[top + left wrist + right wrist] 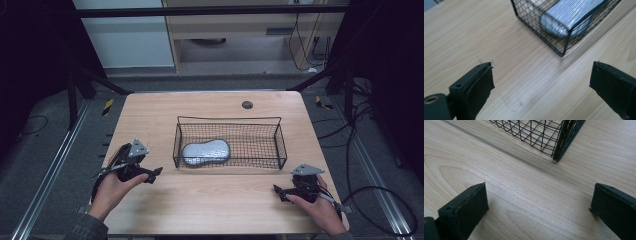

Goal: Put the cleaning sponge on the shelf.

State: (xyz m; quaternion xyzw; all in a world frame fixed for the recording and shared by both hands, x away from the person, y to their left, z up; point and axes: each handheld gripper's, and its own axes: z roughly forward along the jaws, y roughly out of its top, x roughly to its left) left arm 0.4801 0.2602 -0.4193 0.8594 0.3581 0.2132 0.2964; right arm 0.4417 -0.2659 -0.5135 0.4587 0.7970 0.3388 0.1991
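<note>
Silver pouch (206, 151) in wire basket (278, 145), frame centre: we judge it soft, light, slippery; pinch its near edge. Left gripper (541, 82) and right gripper (539, 205) jaws spread, empty.

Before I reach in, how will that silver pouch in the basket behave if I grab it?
The silver pouch looks soft and crinkled, so it will probably flex rather than stay stiff. Its shiny foil-like skin may slip between the pads. It lies flat in the wire basket, so rolling seems unlikely.

Overhead light falls evenly on my table (210, 200); surroundings from nine through three o'clock are dark. The basket (536, 135) casts a soft shadow. My jaws sit slightly blurred.
</note>
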